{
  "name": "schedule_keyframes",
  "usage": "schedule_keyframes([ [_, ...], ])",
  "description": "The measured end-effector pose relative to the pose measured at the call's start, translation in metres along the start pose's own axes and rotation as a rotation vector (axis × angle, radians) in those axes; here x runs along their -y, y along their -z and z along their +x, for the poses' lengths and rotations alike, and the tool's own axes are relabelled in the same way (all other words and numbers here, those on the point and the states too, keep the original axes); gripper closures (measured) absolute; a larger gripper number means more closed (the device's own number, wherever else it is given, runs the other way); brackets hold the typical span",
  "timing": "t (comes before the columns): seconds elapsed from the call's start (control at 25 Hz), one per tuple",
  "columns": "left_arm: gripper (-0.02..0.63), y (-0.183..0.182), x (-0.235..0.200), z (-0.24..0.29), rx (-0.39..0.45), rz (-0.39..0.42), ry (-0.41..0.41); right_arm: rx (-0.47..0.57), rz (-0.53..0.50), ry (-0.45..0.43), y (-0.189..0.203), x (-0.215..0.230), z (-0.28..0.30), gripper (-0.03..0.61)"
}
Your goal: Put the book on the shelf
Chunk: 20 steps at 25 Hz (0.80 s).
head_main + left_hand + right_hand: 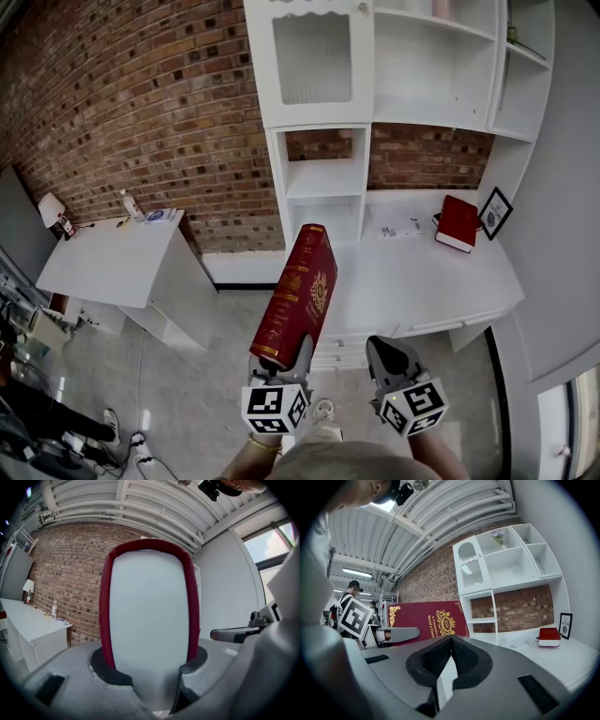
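**Inventory: one book in hand, shelf ahead**

1. White shelf unit, upper right of the head view. Its compartments are open, and it is well apart from your load.
2. White desk, centre right, below the shelves.
3. Red hardback book, centre of frame, near upright and leaning, gripped only at its lower end. Likely risk: it stands tall above one narrow grip, so a quick swing could make it pivot or slip. Its top corner could also catch a shelf edge.
4. Left gripper: jaws apart by the book's thickness, clamped on both covers.
5. Right gripper: jaws together, holding and touching nothing.
6. Second red book, lying on the desk at right.
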<state>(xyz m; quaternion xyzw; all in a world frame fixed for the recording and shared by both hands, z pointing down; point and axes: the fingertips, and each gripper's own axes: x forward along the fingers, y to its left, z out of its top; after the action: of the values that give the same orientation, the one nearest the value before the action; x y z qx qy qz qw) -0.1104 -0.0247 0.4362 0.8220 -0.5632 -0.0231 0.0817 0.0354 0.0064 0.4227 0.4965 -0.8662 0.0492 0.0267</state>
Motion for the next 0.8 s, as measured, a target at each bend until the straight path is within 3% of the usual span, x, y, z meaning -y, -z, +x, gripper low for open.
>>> schedule_keyframes([
  [0.52,0.383,-0.011,-0.024,0.048,-0.001,0.022,0.006,0.022,0.004,0.015,-0.010,0.024,0.045,0.572],
  [0.8,0.383,-0.017,-0.034,0.072,-0.001,0.028,0.019,-0.029,0.008,0.034,-0.017,0.031,0.066,0.572],
])
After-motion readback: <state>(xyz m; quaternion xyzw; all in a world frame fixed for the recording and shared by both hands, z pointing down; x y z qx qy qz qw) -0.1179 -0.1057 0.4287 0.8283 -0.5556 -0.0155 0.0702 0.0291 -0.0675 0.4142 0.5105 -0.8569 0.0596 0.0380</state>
